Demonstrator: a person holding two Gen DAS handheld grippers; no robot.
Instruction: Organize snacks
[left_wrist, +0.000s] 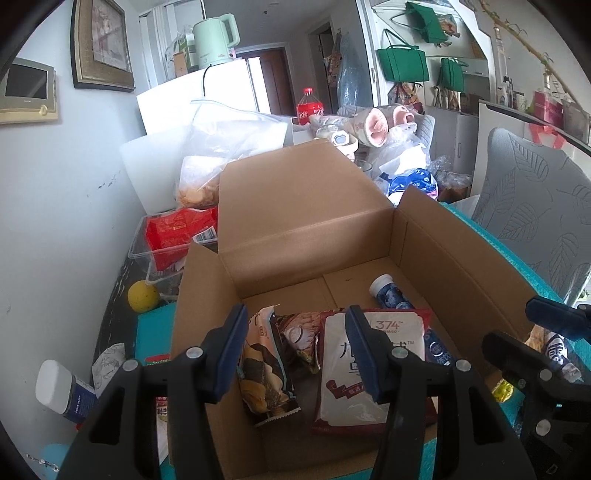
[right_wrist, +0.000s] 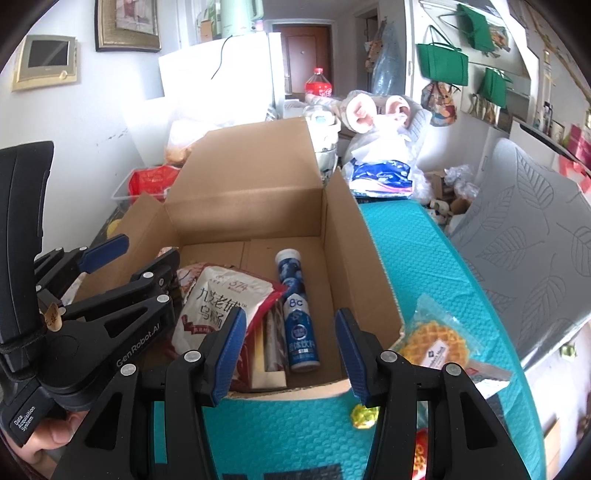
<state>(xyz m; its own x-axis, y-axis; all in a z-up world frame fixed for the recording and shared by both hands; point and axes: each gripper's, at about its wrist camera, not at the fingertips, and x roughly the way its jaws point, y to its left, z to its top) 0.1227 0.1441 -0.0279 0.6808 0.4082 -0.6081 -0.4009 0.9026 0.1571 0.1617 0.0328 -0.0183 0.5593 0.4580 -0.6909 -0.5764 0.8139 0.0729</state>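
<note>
An open cardboard box (left_wrist: 303, 206) (right_wrist: 251, 192) stands on a teal mat. Inside lie a red-and-white snack bag (left_wrist: 373, 373) (right_wrist: 218, 306), a blue tube (left_wrist: 391, 293) (right_wrist: 299, 317) and brown snack packets (left_wrist: 266, 369). My left gripper (left_wrist: 299, 350) is open and empty, over the box's near left part; it shows in the right wrist view (right_wrist: 125, 254). My right gripper (right_wrist: 290, 347) is open and empty above the box's near edge. A wrapped waffle (right_wrist: 436, 343) lies on the mat right of the box, a small yellow candy (right_wrist: 364, 415) near my right fingers.
A clear tub with a red packet (left_wrist: 173, 232), a yellow ball (left_wrist: 143, 295) and a white-capped bottle (left_wrist: 59, 387) sit left of the box. Bags, plush toys (left_wrist: 380, 125) and a cola bottle (left_wrist: 309, 107) crowd behind. A grey leaf-patterned chair (right_wrist: 535, 236) stands right.
</note>
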